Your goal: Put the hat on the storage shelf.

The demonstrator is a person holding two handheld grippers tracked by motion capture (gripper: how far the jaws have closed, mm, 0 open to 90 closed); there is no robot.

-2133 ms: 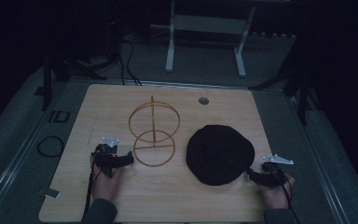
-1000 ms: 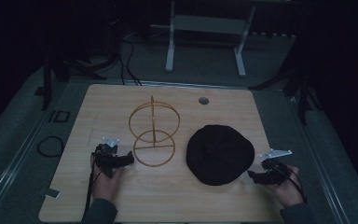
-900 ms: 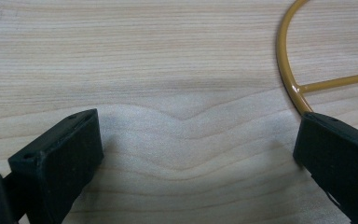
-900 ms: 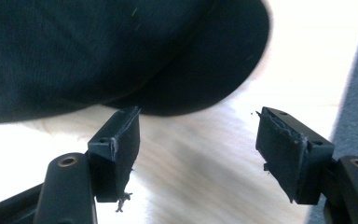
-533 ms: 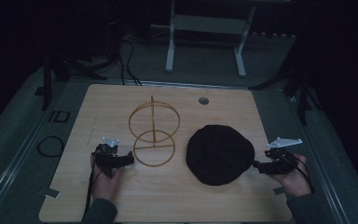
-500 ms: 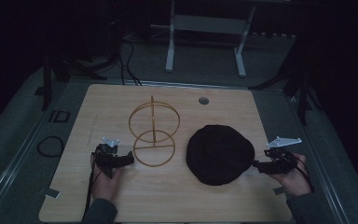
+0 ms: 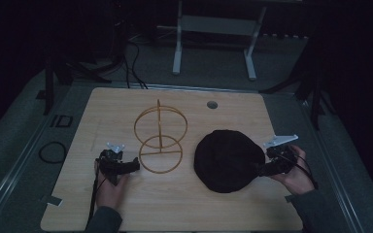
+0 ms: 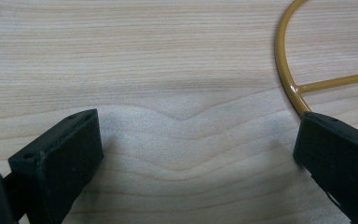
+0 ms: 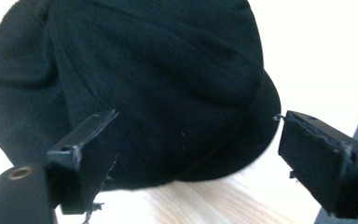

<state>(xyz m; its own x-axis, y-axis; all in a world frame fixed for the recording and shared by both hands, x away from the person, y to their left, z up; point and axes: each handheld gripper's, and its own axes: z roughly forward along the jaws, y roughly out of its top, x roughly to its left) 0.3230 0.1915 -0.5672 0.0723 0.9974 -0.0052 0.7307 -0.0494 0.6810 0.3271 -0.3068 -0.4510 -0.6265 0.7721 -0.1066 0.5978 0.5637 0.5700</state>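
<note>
A black cap (image 7: 229, 160) lies flat on the right half of the wooden table (image 7: 126, 107). A gold wire stand (image 7: 160, 141), two rings on a post, stands left of centre. My right gripper (image 7: 261, 171) hovers at the cap's right edge. In the right gripper view its jaws have just been opening: the right gripper (image 9: 196, 135) is open, and the cap (image 9: 158, 84) lies beyond and under the gap, untouched. My left gripper (image 7: 135, 165) rests by the stand's base ring. In the left gripper view the left gripper (image 8: 198, 140) stands open over bare wood, the base ring (image 8: 284, 79) near one jaw.
A round hole (image 7: 212, 104) sits in the table near its far edge. A white frame (image 7: 213, 29) stands on the floor behind the table. A cable loop (image 7: 52, 151) lies on the floor at the left. The table's right edge is close behind my right hand.
My right hand has lifted and drawn slightly farther from me beside the cap. The left gripper, cap and stand have stayed put.
</note>
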